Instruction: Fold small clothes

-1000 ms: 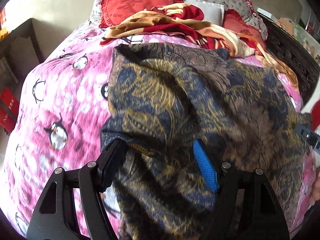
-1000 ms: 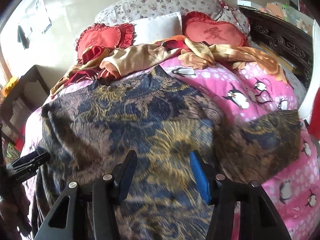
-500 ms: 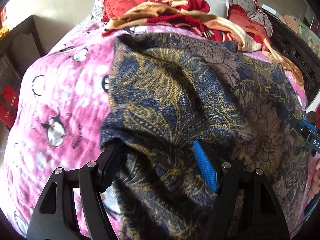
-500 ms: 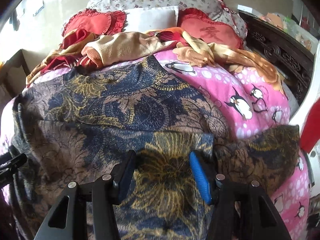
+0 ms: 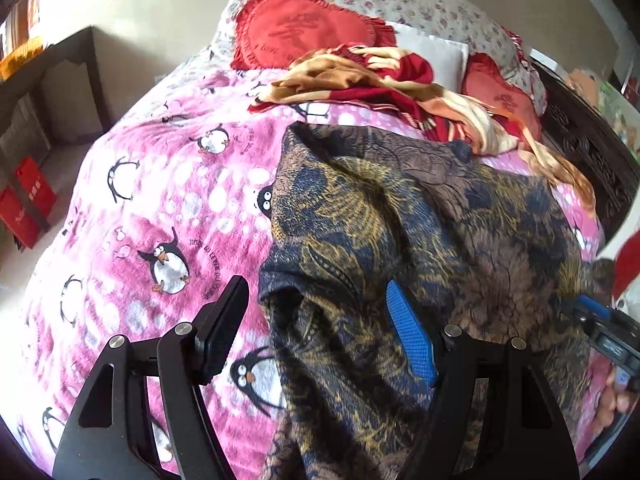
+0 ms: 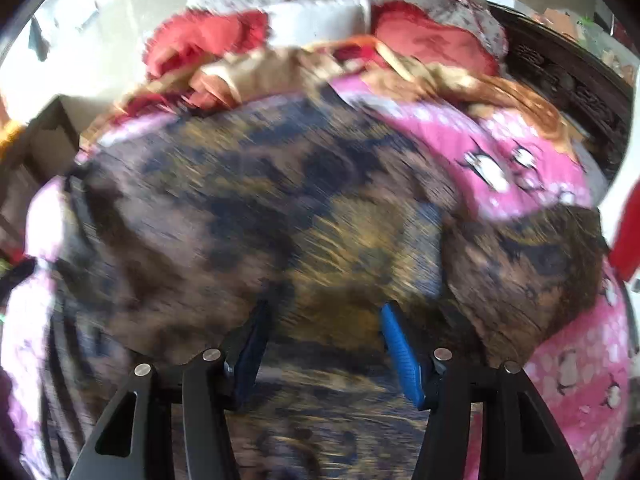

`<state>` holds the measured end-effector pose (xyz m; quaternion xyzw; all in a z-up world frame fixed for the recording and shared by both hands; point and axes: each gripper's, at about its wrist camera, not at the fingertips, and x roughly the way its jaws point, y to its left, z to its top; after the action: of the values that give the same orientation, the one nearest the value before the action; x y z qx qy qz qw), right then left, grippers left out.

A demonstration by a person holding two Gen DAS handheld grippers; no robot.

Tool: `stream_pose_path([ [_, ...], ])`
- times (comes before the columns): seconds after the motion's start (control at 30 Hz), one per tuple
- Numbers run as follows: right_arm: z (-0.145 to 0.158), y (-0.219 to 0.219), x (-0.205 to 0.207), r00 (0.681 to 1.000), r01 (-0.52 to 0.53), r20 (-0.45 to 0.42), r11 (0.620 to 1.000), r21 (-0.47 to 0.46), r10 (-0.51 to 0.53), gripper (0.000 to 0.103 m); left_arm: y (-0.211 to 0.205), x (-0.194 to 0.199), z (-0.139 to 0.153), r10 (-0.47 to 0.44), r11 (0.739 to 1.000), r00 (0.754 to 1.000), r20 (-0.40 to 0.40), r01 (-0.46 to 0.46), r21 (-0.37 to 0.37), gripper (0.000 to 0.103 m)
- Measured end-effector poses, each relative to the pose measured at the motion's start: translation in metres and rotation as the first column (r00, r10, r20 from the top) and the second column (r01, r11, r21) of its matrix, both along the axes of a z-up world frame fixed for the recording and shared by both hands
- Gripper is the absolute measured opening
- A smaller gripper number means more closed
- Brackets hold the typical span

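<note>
A dark blue, brown and gold patterned garment lies spread on the pink penguin blanket. My left gripper is open, its jaws wide apart over the garment's near left corner, where a folded sleeve edge lies between them. My right gripper is open above the garment's near hem; that view is motion-blurred. The garment's right sleeve lies spread to the right. The right gripper's blue tip shows at the right edge of the left wrist view.
Red heart cushions, a white pillow and a crumpled red and tan blanket lie at the head of the bed. A dark carved bed frame runs along the right. A shelf stands left.
My left gripper has pulled back and left, so more pink blanket shows beside the garment's corner. The right wrist view has turned blurred from fast motion, with the garment filling more of it.
</note>
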<state>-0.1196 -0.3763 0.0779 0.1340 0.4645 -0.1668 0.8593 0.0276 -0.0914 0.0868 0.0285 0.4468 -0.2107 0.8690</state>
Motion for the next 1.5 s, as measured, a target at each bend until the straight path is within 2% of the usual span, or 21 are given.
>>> stream_pose_path([
  [0.1, 0.017, 0.017, 0.016, 0.995, -0.079, 0.061, 0.997, -0.001, 0.079, 0.056, -0.004, 0.015, -0.013, 0.017, 0.999, 1.0, -0.018, -0.017, 0.033, 0.072],
  [0.2, 0.026, 0.033, 0.039, 0.98, -0.169, 0.092, 0.981, -0.091, 0.177, 0.067, -0.006, 0.029, -0.035, 0.036, 0.995, 0.997, -0.075, -0.029, 0.099, 0.072],
  [0.27, 0.025, 0.046, 0.059, 0.962, -0.252, 0.076, 0.958, -0.137, 0.263, 0.068, 0.001, 0.033, -0.049, 0.058, 0.993, 0.992, -0.114, -0.046, 0.106, 0.072],
  [0.3, 0.023, 0.053, 0.069, 0.951, -0.293, 0.058, 0.943, -0.157, 0.305, 0.068, 0.006, 0.033, -0.053, 0.06, 0.996, 0.991, -0.117, -0.051, 0.077, 0.072],
  [0.4, 0.011, 0.072, 0.095, 0.912, -0.399, 0.004, 0.891, -0.218, 0.409, 0.068, 0.009, 0.027, -0.053, 0.052, 0.997, 0.995, -0.083, -0.047, 0.068, 0.072],
  [0.47, -0.003, 0.076, 0.11, 0.894, -0.446, -0.065, 0.864, -0.232, 0.443, 0.043, 0.006, 0.023, -0.054, 0.038, 0.996, 0.997, -0.064, -0.032, 0.088, 0.072],
  [0.5, -0.009, 0.077, 0.114, 0.885, -0.466, -0.103, 0.856, -0.225, 0.455, 0.012, 0.006, 0.021, -0.054, 0.032, 0.996, 0.998, -0.055, -0.028, 0.088, 0.072],
  [0.53, -0.012, 0.076, 0.114, 0.883, -0.469, -0.115, 0.853, -0.231, 0.455, 0.005, 0.008, 0.019, -0.055, 0.031, 0.996, 0.998, -0.049, -0.027, 0.081, 0.073],
  [0.6, -0.006, 0.07, 0.108, 0.898, -0.438, -0.073, 0.869, -0.231, 0.434, 0.002, 0.012, 0.014, -0.057, 0.032, 0.998, 0.999, -0.026, -0.03, 0.051, 0.073],
  [0.67, 0.001, 0.055, 0.104, 0.936, -0.349, -0.026, 0.914, -0.208, 0.352, 0.002, 0.014, 0.004, -0.063, 0.031, 0.999, 0.999, 0.006, -0.032, 0.038, 0.078],
  [0.73, -0.005, 0.041, 0.106, 0.957, -0.289, -0.005, 0.948, -0.13, 0.291, 0.002, 0.01, -0.002, -0.065, 0.022, 0.997, 0.999, 0.034, -0.024, 0.071, 0.079],
  [0.8, -0.007, 0.043, 0.105, 0.958, -0.283, 0.011, 0.95, -0.132, 0.287, 0.002, 0.006, -0.002, -0.067, 0.014, 0.996, 0.999, 0.051, -0.018, 0.093, 0.08],
  [0.87, 0.0, 0.046, 0.097, 0.958, -0.282, 0.015, 0.952, -0.122, 0.286, 0.008, 0.008, -0.005, -0.069, 0.012, 0.997, 0.998, 0.063, -0.017, 0.078, 0.082],
  [0.93, 0.009, 0.044, 0.074, 0.967, -0.24, 0.062, 0.967, -0.089, 0.246, 0.039, 0.009, -0.006, -0.07, 0.011, 0.997, 0.998, 0.069, -0.016, 0.072, 0.082],
  [1.0, 0.017, 0.04, 0.048, 0.975, -0.179, 0.114, 0.978, -0.104, 0.19, 0.051, 0.009, -0.008, -0.07, 0.01, 0.997, 0.997, 0.075, -0.016, 0.075, 0.082],
  [1.07, 0.01, 0.033, 0.03, 0.985, -0.131, 0.099, 0.985, -0.11, 0.142, 0.051, 0.006, -0.004, -0.069, 0.01, 0.996, 0.997, 0.078, -0.017, 0.083, 0.082],
  [1.17, -0.026, 0.014, 0.024, 0.994, -0.103, -0.033, 0.994, -0.028, 0.102, 0.051, 0.003, -0.005, -0.063, 0.009, 0.994, 0.998, 0.064, -0.016, 0.108, 0.082],
  [1.23, -0.018, 0.008, 0.013, 0.994, -0.113, 0.01, 0.994, 0.001, 0.113, 0.051, 0.005, -0.01, -0.054, 0.011, 0.991, 0.999, 0.05, -0.018, 0.13, 0.082],
  [1.37, 0.025, -0.015, -0.031, 0.987, -0.058, 0.151, 0.998, -0.018, 0.06, 0.056, 0.01, -0.027, -0.027, -0.007, 0.993, 0.994, 0.109, -0.006, 0.116, 0.082],
  [1.43, 0.036, -0.034, -0.058, 0.988, 0.023, 0.152, 0.997, -0.07, -0.012, 0.067, 0.008, -0.033, -0.017, -0.02, 0.994, 0.993, 0.12, 0.008, 0.106, 0.082],
  [1.5, 0.034, -0.053, -0.079, 0.99, 0.07, 0.129, 0.995, -0.077, -0.06, 0.067, 0.002, -0.036, -0.012, -0.037, 0.996, 0.994, 0.102, 0.029, 0.082, 0.082],
])
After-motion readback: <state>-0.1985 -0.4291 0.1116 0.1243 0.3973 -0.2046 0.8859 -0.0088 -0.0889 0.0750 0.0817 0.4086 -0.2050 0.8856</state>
